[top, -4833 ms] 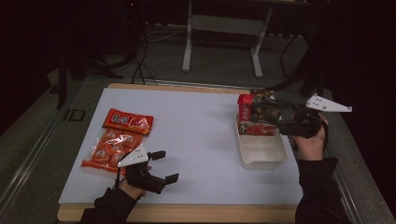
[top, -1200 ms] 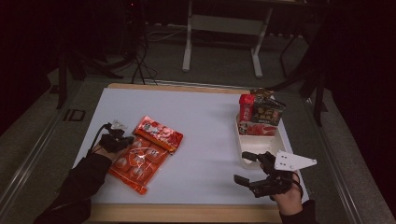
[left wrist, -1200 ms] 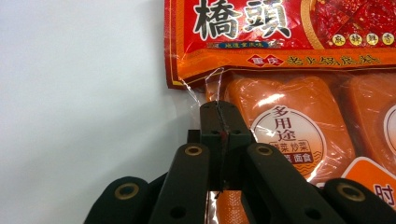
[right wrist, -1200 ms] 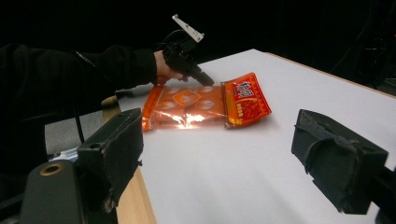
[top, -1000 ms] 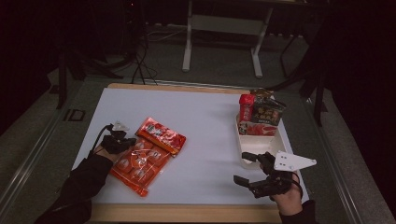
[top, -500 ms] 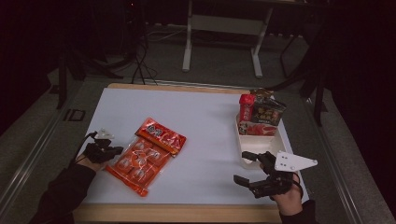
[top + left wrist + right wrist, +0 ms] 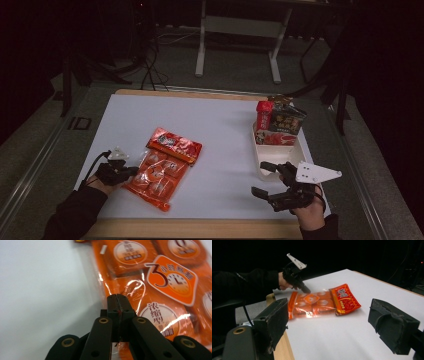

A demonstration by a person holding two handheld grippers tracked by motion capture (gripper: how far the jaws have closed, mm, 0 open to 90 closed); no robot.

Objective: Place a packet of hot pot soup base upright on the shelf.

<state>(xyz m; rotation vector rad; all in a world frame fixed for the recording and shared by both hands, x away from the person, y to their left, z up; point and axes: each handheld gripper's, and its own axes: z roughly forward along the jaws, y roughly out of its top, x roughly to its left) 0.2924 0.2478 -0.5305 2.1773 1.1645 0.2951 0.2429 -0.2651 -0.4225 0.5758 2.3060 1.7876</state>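
- Left hand-held gripper (image 7: 131, 171): jaws clenched flat together, pinching the clear edge seam of the orange packet (image 7: 156, 176); the pinch sat on the packet's left long edge, near the bench's left front corner; in the left gripper view the closed tips (image 7: 117, 305) lay on the transparent margin beside the printed sachets (image 7: 130, 255)
- Relation governing the coming move, as judged: the orange packet's body extended to the right of the left hand-held gripper, toward the bench centre; its long axis ran diagonally, from the near-left up toward the far-right; any drag or lift would pivot on that seam
- Nearer hand: the left, in contact; the right hand-held gripper (image 7: 269, 179) stood well apart, at the bench's right front, jaws released and spread wide, nothing between the pads (image 7: 274, 317)
- Red packet (image 7: 174, 144): one; lying across the far end of the orange packet, overlapping it
- White tray (image 7: 280, 155): one; on the right side of the bench, just beyond the right hand-held gripper; its near part bare
- Tray contents, far end: one red upright pack (image 7: 264, 114); one dark pouch (image 7: 286, 117); one red flat packet (image 7: 276, 138) below them
- Count: hand-held grippers, two; packets on the open bench (image 7: 225, 150), two; items in the tray, three
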